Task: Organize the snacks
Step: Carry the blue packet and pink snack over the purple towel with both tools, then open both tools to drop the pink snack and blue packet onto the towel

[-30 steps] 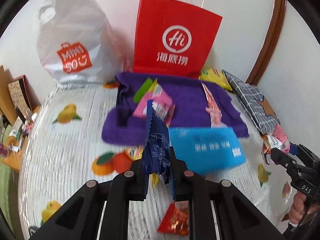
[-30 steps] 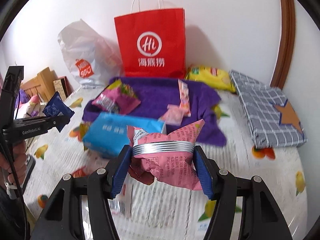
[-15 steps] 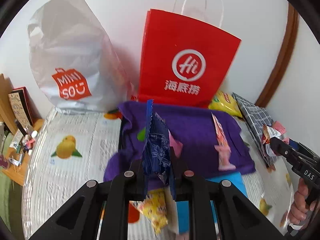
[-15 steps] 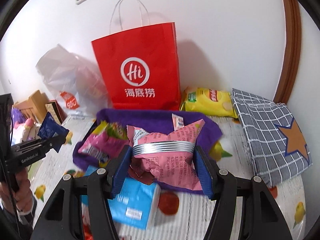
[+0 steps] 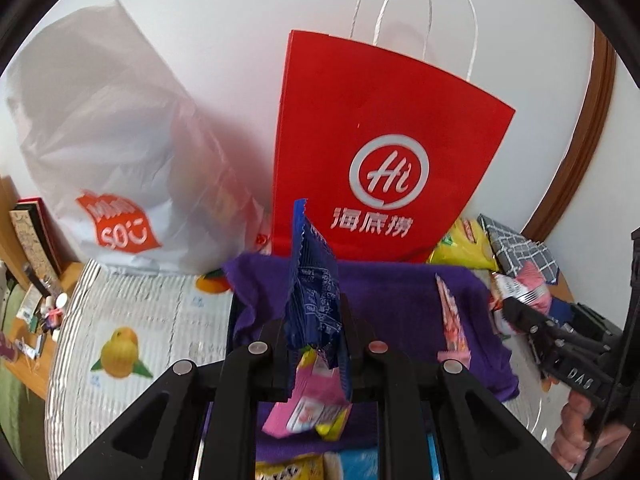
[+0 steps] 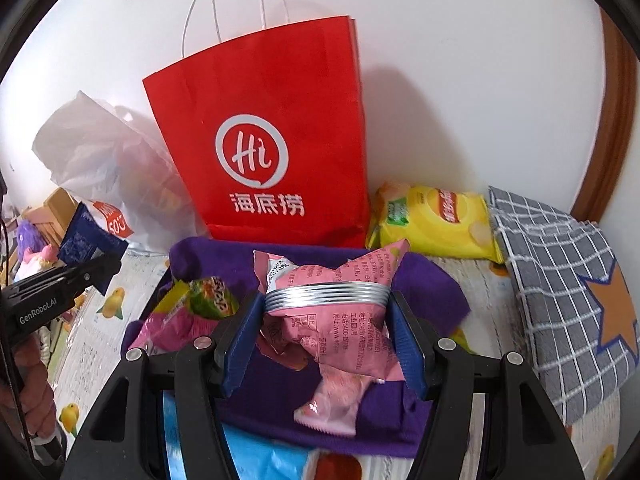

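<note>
The left tool (image 5: 316,354) is clamped on a dark blue snack packet (image 5: 314,296), held upright above a purple cloth (image 5: 400,300) and in front of a red paper bag (image 5: 380,152). The right tool (image 6: 326,332) is clamped on a crumpled pink snack packet (image 6: 340,312), also over the cloth. Both packets look light, thin and crinkly, likely slippery foil, so gripping across the flat middle or a sealed edge seems safest. The red bag's opening is out of sight from both views, and the blue packet's print is too small to read.
</note>
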### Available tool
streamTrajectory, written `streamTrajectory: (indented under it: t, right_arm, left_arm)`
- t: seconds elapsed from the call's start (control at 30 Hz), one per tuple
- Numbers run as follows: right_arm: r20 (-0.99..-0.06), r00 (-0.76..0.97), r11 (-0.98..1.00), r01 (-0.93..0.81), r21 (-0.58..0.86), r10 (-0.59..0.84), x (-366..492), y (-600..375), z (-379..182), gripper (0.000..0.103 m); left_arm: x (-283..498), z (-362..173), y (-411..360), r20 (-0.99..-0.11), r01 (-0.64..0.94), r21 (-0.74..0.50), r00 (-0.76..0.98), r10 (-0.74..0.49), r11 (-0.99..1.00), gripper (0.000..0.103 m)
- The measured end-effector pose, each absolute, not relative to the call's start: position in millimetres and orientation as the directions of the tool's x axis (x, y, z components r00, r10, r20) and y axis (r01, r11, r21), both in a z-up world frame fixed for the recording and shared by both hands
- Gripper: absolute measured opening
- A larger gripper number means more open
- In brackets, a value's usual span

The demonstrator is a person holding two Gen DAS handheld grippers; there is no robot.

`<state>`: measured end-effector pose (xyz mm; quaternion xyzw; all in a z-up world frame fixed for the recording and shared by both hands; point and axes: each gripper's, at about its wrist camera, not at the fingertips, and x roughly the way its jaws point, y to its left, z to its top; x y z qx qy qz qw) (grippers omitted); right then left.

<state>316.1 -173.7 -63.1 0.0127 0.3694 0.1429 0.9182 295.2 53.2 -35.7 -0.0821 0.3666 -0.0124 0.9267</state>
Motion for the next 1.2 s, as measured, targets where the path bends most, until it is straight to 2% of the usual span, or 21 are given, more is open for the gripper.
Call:
streamTrajectory:
  t: [0.17, 0.33, 0.87, 0.97, 1.1, 1.2]
  right_arm:
    - [-0.673, 0.682, 0.953, -0.278, 0.123, 0.286, 331, -165, -77, 0.062]
    - [-0.732, 0.632, 0.955, -0.283, 0.090, 0.256, 347, -160, -109, 0.062]
    - [-0.818, 0.522, 0.944, -0.322, 0.072, 0.241, 363, -156, -137, 0.063]
    - [-0.820, 0.523, 0.944, -0.325, 0.059, 0.231, 363, -154, -134, 0.065]
    - [-0.806, 0.547, 0.946, -0.321, 0.048, 0.227, 359, -157, -121, 0.077]
    - [-0.792, 0.557, 0.945, -0.318, 0.076, 0.251, 358, -162, -111, 0.077]
  left_arm:
    - [314, -36, 57, -0.679, -0.028, -0.156, 0.729, -0.087, 0.987, 0.016]
    - [322, -48, 63, -0.716, -0.037, -0.117, 0.696, -0.059, 0.992, 0.016]
    - [331, -67, 59, -0.752, 0.009, -0.227, 0.634, -0.181, 0.974, 0.016]
    - [332, -71, 53, -0.757, 0.029, -0.241, 0.620, -0.207, 0.970, 0.016]
    - [336, -80, 46, -0.775, 0.034, -0.260, 0.589, -0.229, 0.965, 0.016]
    - [339, -87, 42, -0.786, 0.034, -0.270, 0.570, -0.241, 0.962, 0.016]
